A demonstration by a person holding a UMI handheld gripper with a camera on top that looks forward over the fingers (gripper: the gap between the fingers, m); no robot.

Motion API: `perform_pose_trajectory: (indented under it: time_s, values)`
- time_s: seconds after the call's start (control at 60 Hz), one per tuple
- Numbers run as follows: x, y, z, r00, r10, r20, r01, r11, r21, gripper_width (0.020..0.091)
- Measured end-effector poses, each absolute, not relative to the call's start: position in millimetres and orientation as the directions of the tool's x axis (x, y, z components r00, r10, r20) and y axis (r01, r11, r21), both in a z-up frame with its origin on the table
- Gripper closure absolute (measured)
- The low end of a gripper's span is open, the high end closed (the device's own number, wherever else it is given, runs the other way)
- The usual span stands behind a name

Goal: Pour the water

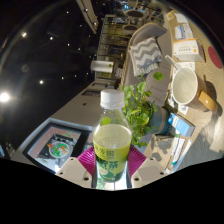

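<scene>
Tongs [111,160] closed on a clear bottle [112,140] of green liquid, white cap up, pink pads pressing both sides | bottle upright between the fingers | white mug [184,86] far right on worktop [85,112] | leafy plant [140,105] just behind bottle

Gripper-mounted, forward along fingers [135,165], close

Beyond the tongs spreads a pale, smooth tabletop [95,110], cluttered toward the right with a chevron-patterned grey-and-white cushion [147,55] and a leafy green potted plant [138,105]. To the left, past the table edge, the room is dark, dotted with small bright ceiling lights [40,82]
</scene>
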State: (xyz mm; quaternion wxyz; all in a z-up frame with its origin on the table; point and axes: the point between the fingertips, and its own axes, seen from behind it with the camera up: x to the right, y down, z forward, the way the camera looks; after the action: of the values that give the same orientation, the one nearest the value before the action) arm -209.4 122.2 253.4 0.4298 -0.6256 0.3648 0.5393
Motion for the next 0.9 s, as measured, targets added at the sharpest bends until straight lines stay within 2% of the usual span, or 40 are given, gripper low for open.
perform_pose_trajectory:
  time_s: [0.1, 0.25, 0.35, 0.5, 0.6, 0.683, 0.8, 0.9]
  values:
    - [-182, 139, 248, -0.104, -0.02, -0.994, -0.934, -0.341, 0.105, 0.0717]
    - [-163, 150, 234, -0.374, -0.078, -0.924, -0.863, -0.336, 0.378, 0.0718]
    - [-152, 151, 216, -0.457, -0.124, -0.881, -0.822, -0.319, 0.471, 0.0718]
    - [-152, 152, 207, -0.445, -0.156, -0.882, -0.813, -0.343, 0.471, 0.0719]
    - [-155, 148, 213, -0.394, -0.17, -0.903, -0.82, -0.379, 0.429, 0.072]
    - [-157, 142, 227, -0.268, -0.149, -0.952, -0.85, -0.429, 0.307, 0.0719]
    - [-141, 134, 264, 0.008, -0.032, -0.999, -0.878, -0.479, 0.009, 0.072]
    - [-103, 131, 305, 0.293, 0.093, -0.951, -0.854, -0.421, -0.305, 0.0717]
